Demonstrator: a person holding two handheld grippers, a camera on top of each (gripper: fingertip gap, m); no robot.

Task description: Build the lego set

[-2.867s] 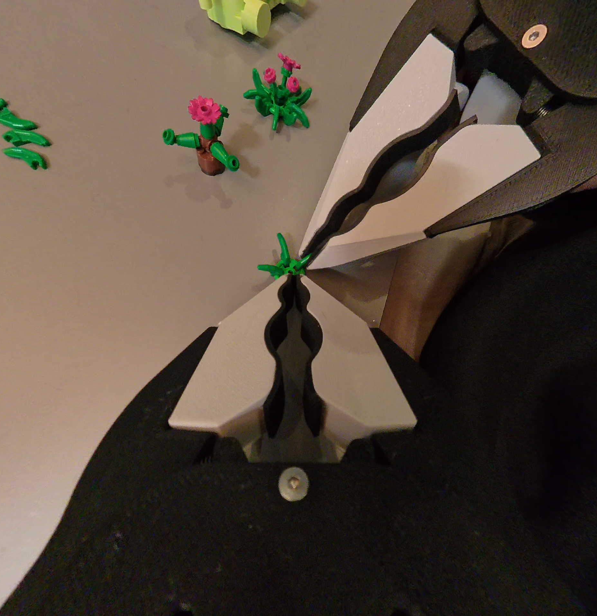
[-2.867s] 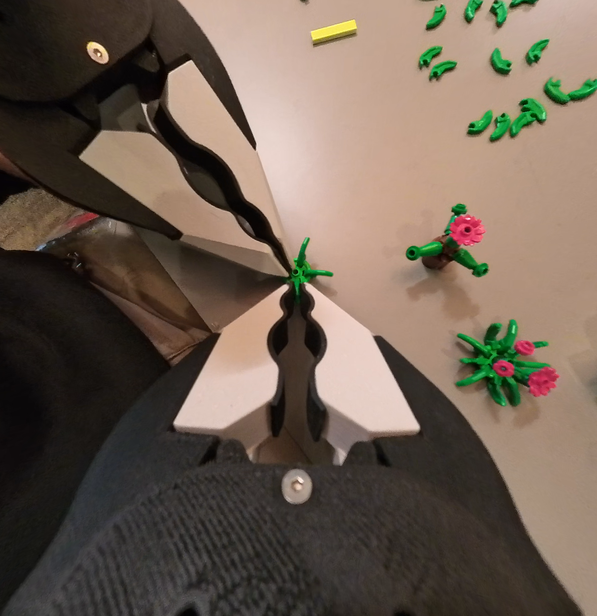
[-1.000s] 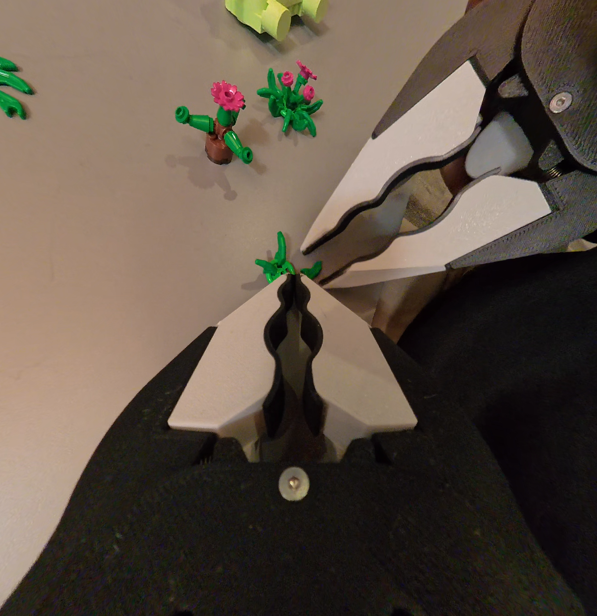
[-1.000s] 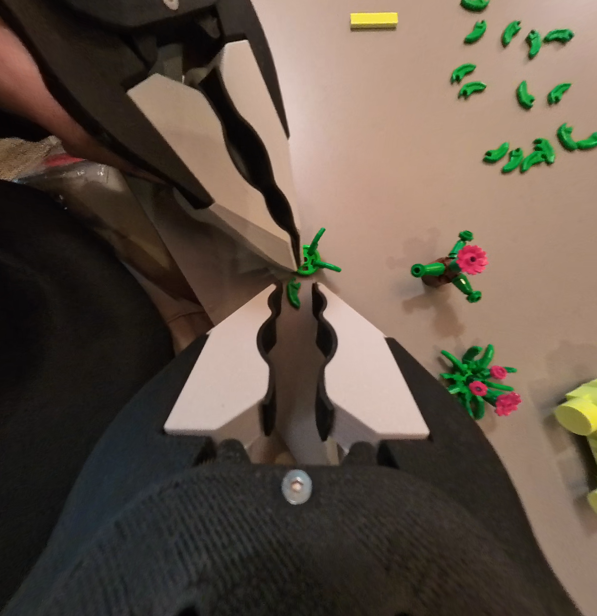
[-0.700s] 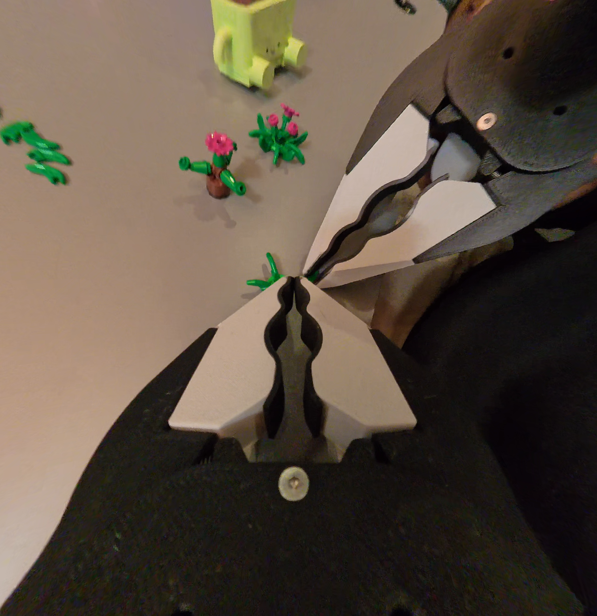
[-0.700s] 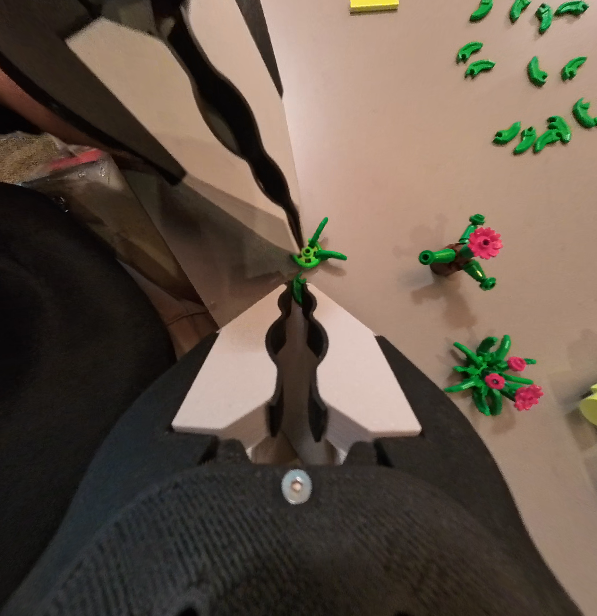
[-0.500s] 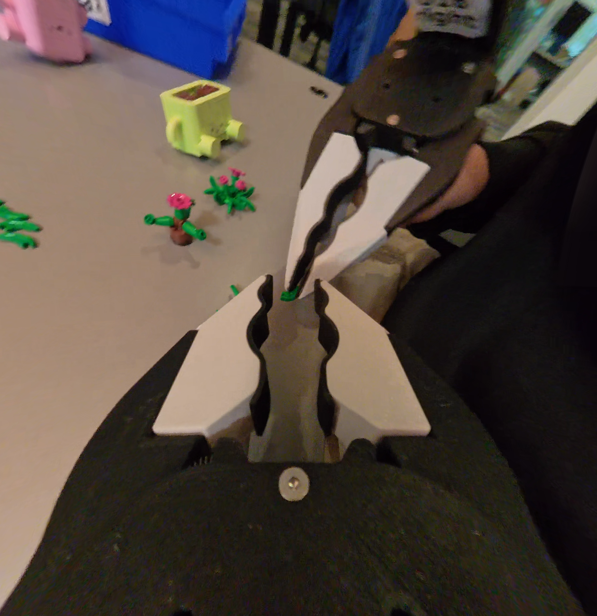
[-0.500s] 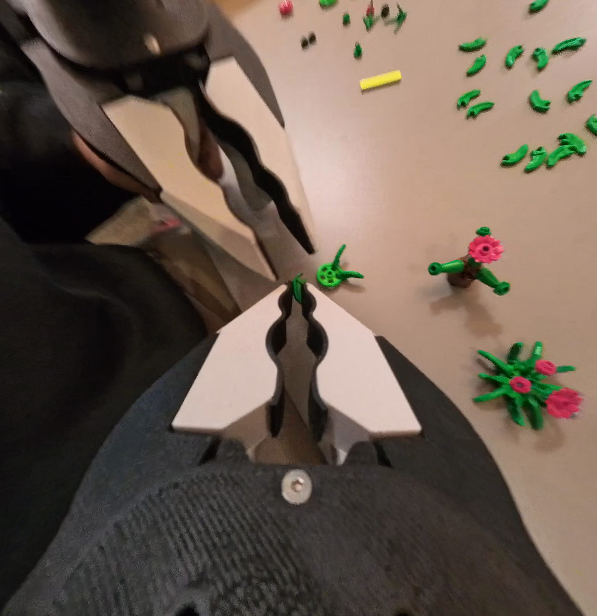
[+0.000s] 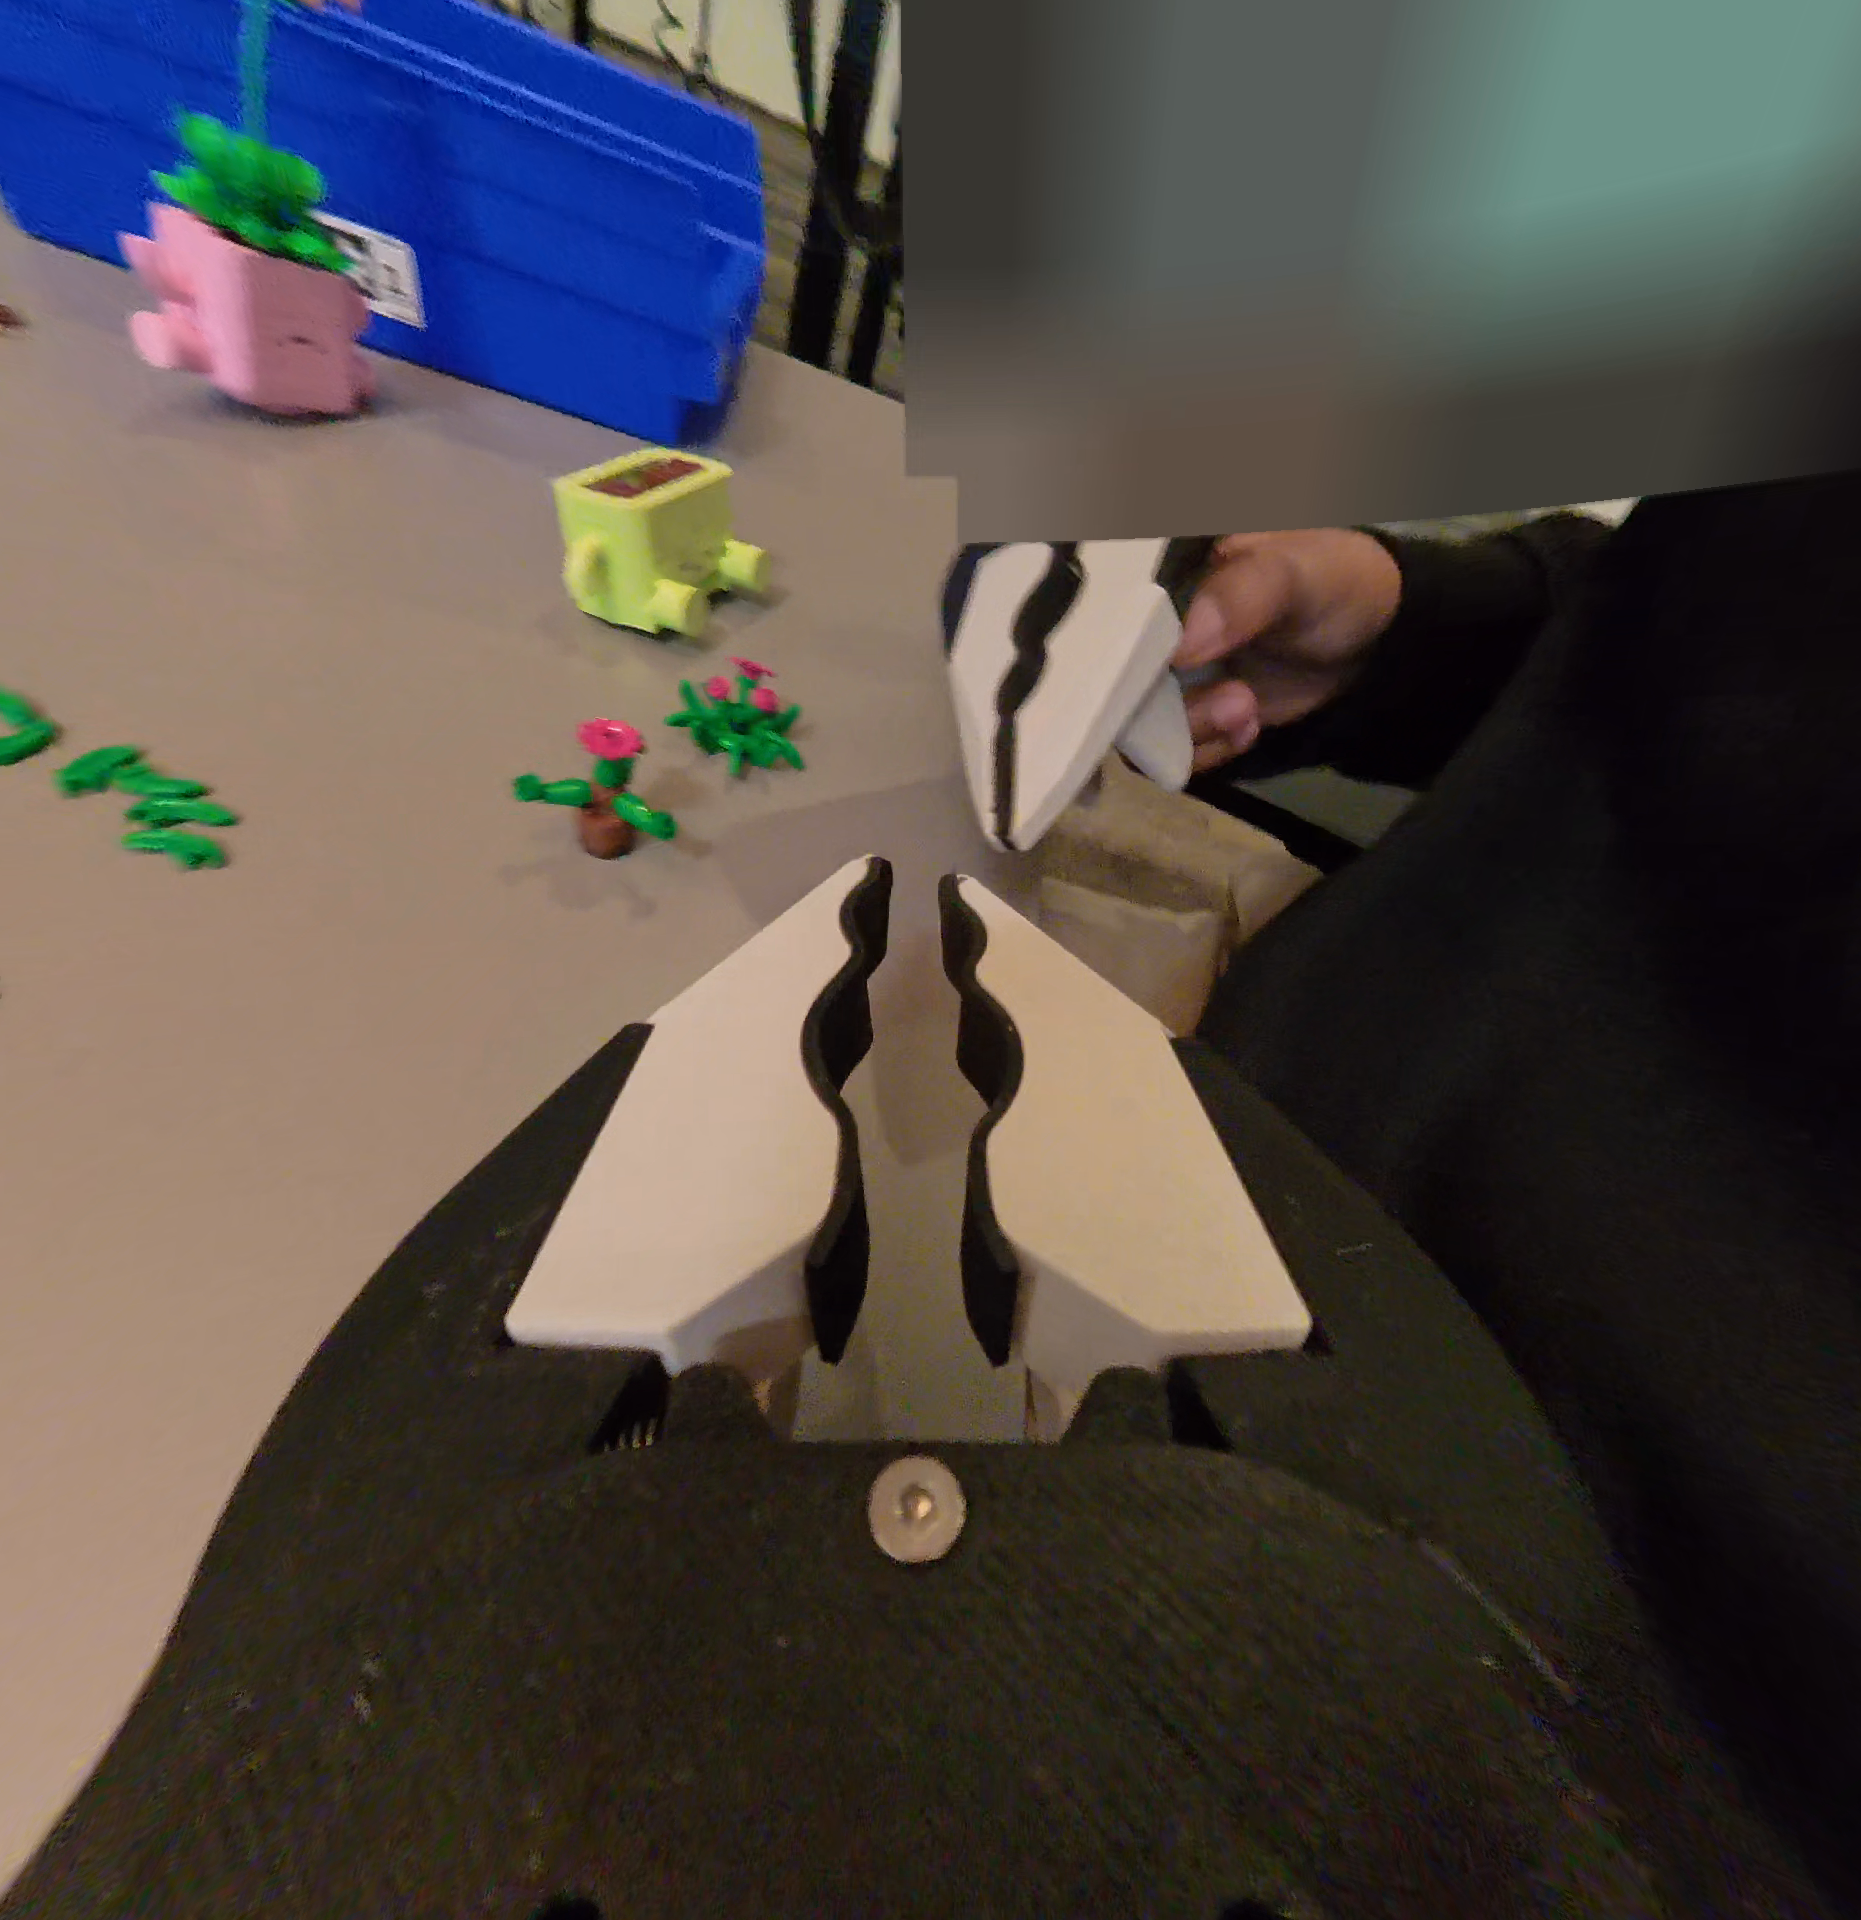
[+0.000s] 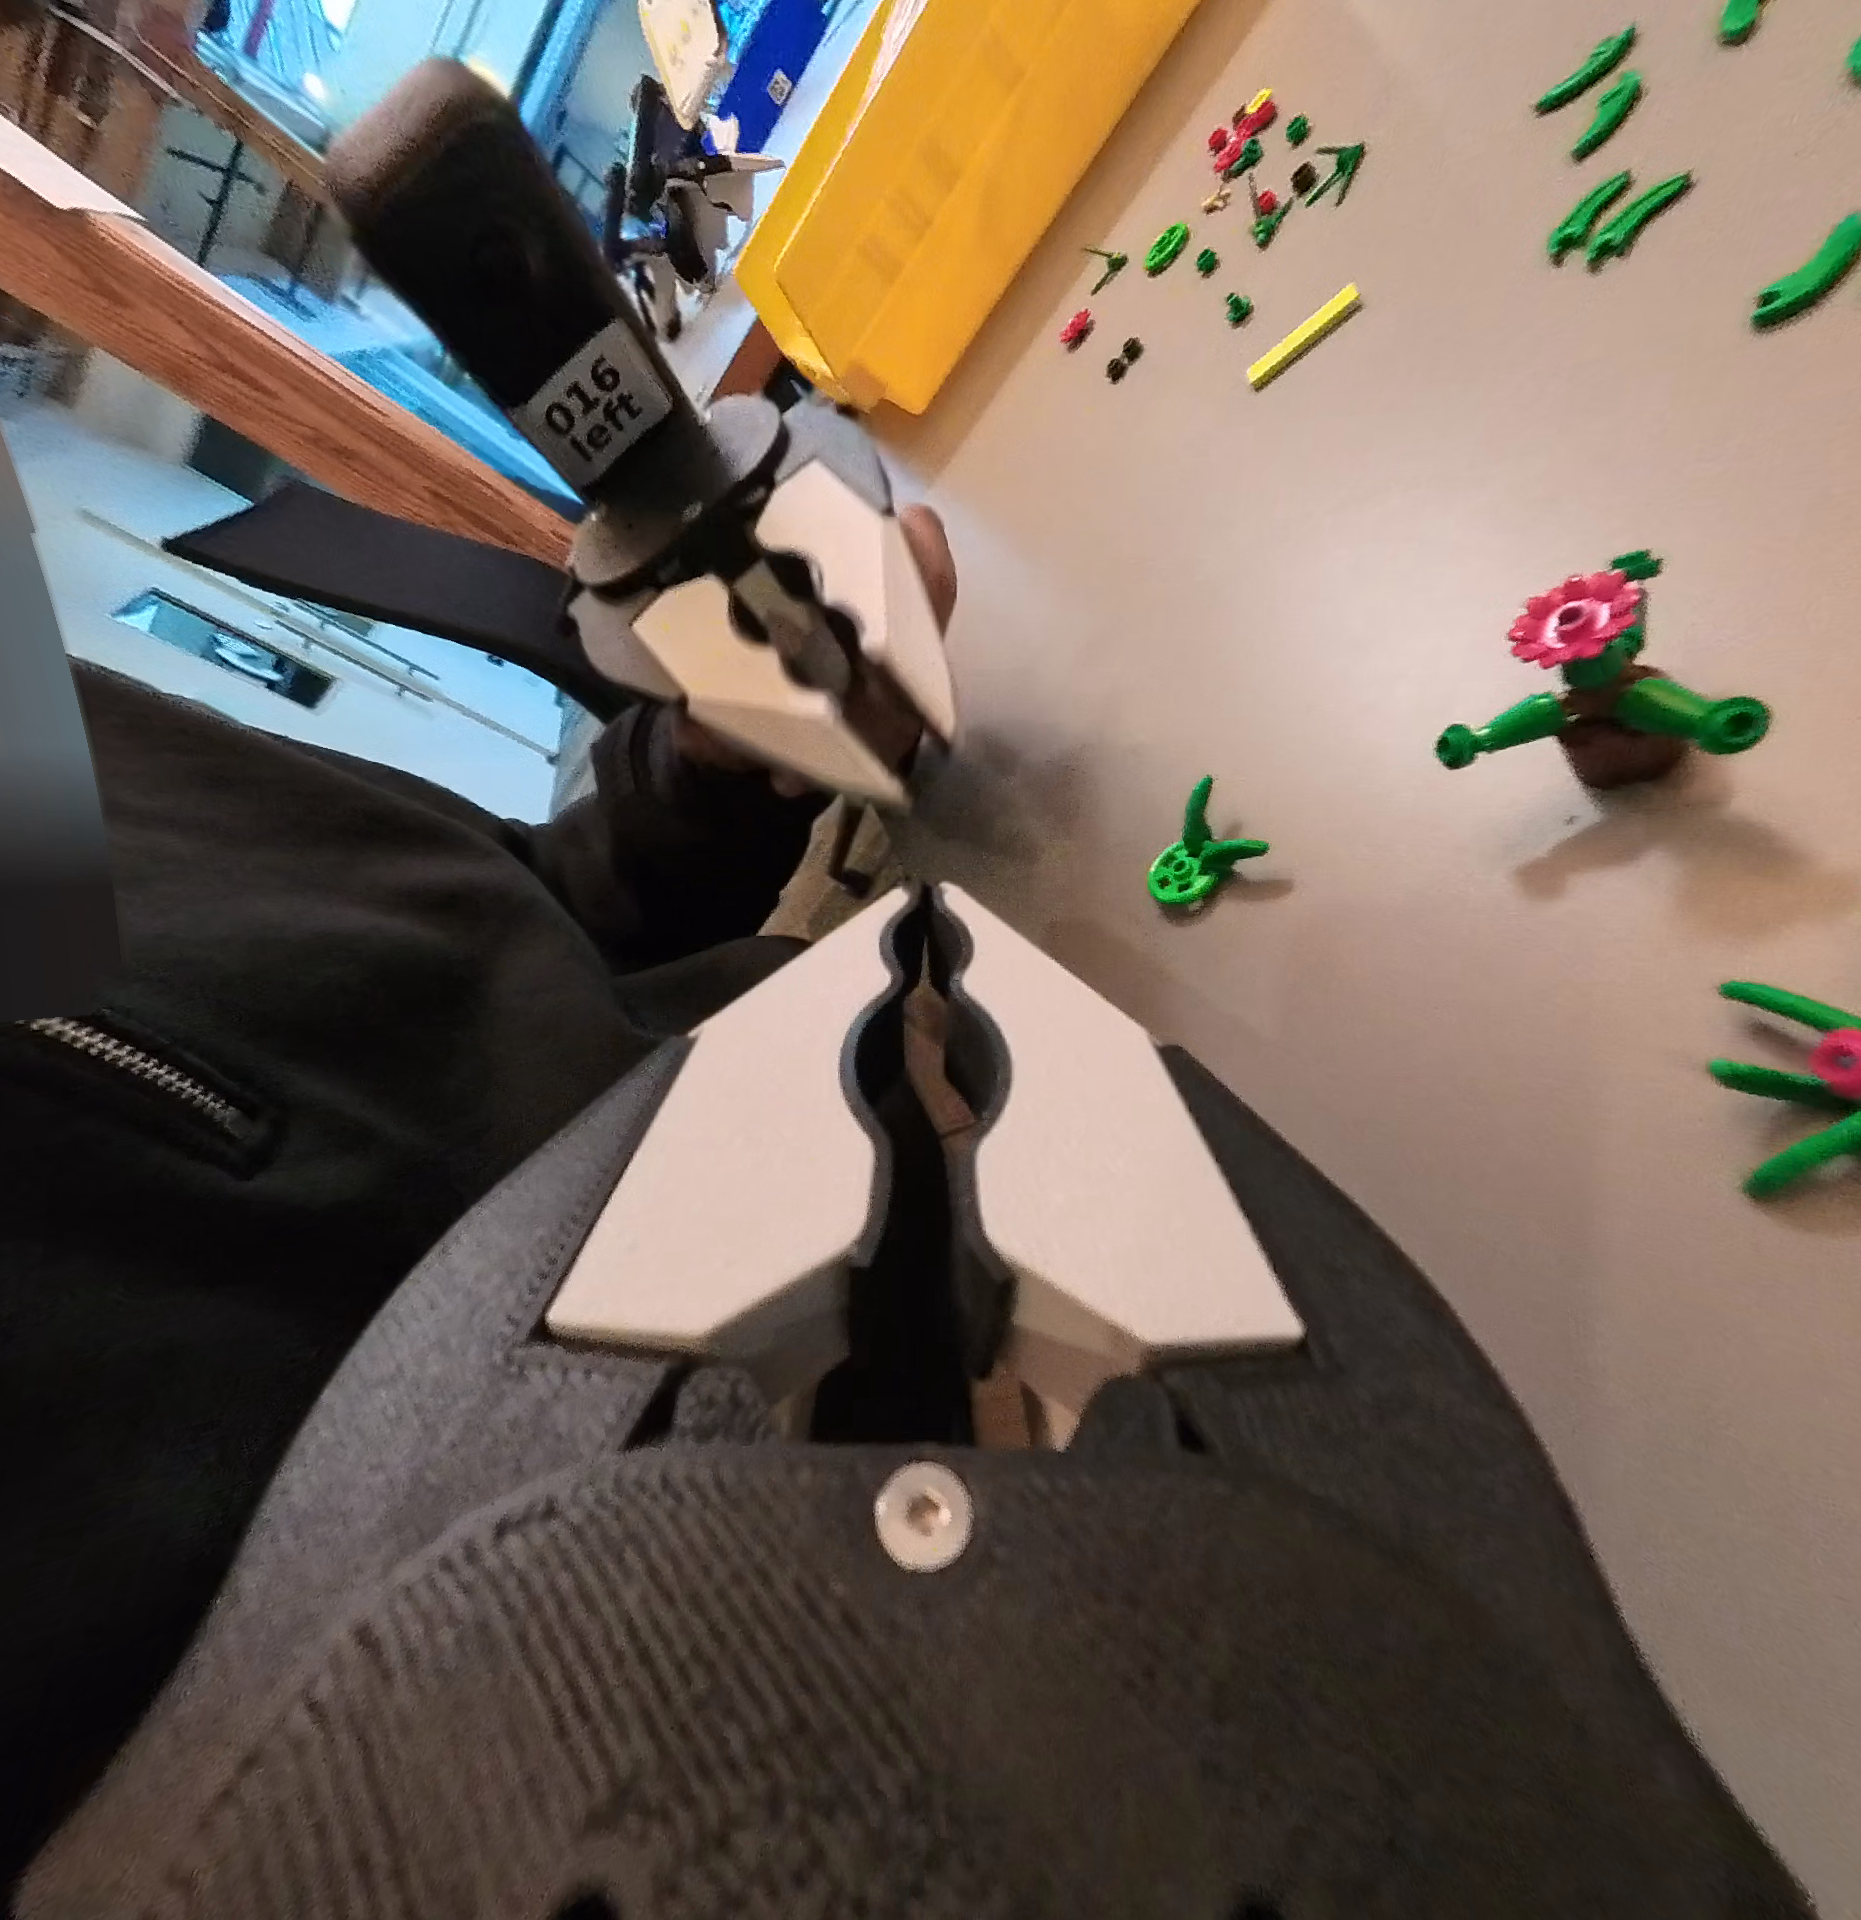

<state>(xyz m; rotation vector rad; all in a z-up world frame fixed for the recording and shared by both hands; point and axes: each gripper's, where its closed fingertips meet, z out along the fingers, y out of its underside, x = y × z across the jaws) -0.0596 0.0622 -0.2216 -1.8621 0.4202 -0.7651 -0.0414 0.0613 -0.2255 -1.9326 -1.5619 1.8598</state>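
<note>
Grey table (image 9: 282,1039); wooden desk edge (image 10: 230,353); beyond, perhaps bluish daylight.

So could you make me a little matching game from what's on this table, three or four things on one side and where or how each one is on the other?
Things:
1. pink pot
2. lime pot
3. small green leaf piece
4. left gripper

States:
a. lying loose on the table, held by nothing
b. open, nothing between its fingers
c. green leaves growing out of its top, in front of the blue bin
d. no plant in it yet, brown top showing

Pairs: 1-c, 2-d, 3-a, 4-b
</note>
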